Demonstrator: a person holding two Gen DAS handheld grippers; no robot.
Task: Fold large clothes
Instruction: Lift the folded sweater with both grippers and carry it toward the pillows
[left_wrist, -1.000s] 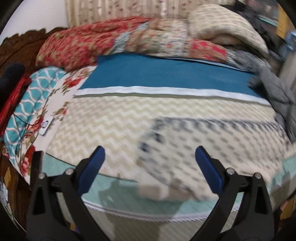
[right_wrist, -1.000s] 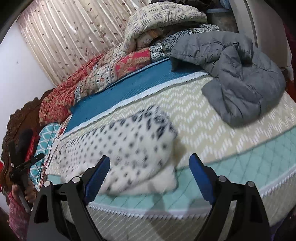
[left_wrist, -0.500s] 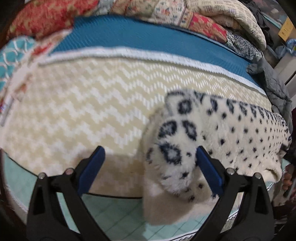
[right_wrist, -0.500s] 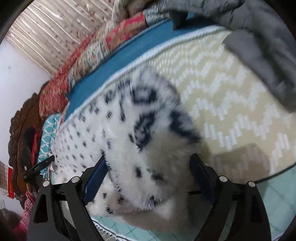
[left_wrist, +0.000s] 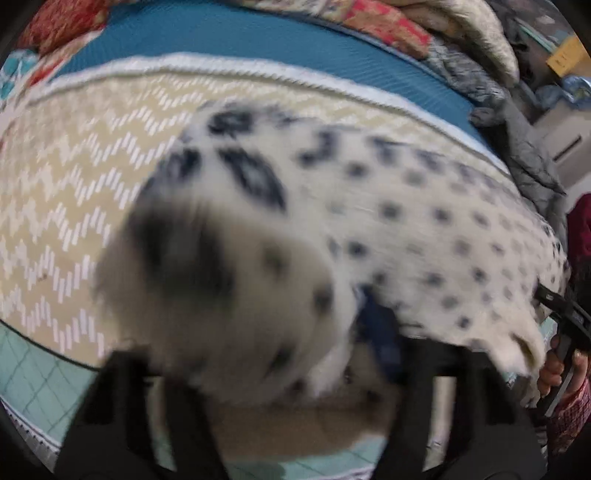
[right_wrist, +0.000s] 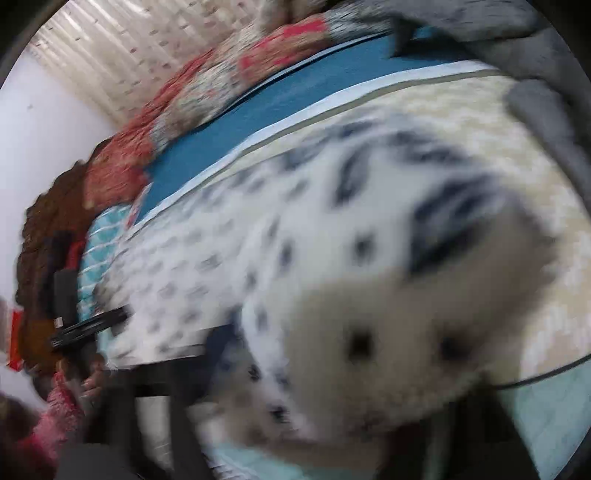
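While the spotted fleece garment (left_wrist: 424, 229) lies folded on the bed (left_wrist: 74, 177), both grippers' jaws have just been closing, left gripper (left_wrist: 266, 354) and right gripper (right_wrist: 332, 373) each over a bunched end; blur hides whether they grip it.

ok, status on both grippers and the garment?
Left gripper, right gripper: jaws just closing, white black-spotted fleece garment between them at either end, grip unconfirmed through blur. Grey padded jacket lies just beyond.

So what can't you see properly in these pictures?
- Left tongs: tips buried in the fluffy spotted garment, left view; grip unclear.
- Right tongs: same in right view, blurred.
- Garment's near edge: motion blur in both views.
- Grey jacket: cut off by the right view's edge.
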